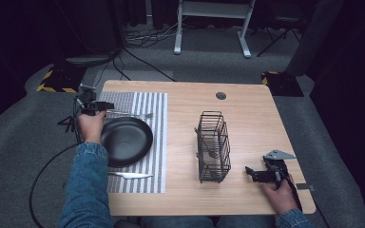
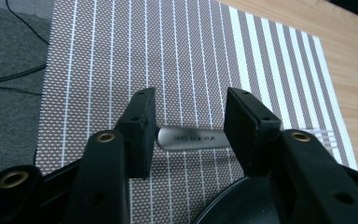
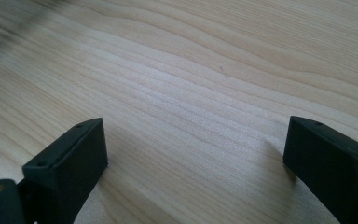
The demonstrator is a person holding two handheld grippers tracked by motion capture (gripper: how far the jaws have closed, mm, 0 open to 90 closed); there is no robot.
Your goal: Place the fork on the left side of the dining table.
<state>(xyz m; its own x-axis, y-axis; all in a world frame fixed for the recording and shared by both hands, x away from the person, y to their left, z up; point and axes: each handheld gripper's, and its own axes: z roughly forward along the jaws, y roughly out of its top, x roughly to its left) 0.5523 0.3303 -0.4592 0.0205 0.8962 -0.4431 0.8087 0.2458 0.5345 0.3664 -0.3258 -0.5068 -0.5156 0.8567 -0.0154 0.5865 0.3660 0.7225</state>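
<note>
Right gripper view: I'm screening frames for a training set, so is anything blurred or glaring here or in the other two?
Right gripper view: far table corner smeared, sheen mid-frame. Left gripper view: fork handle sharp, engraving unreadable. High view: table lit, surroundings dark.

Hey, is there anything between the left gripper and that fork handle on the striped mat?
Nothing visible. The left gripper is open, with its jaws on either side of the fork handle, which lies flat on the mat. The black plate sits just beside it, not in between.

Wire basket (image 1: pixel 213 146) amid bare tabletop (image 1: pixel 261 118)
</note>
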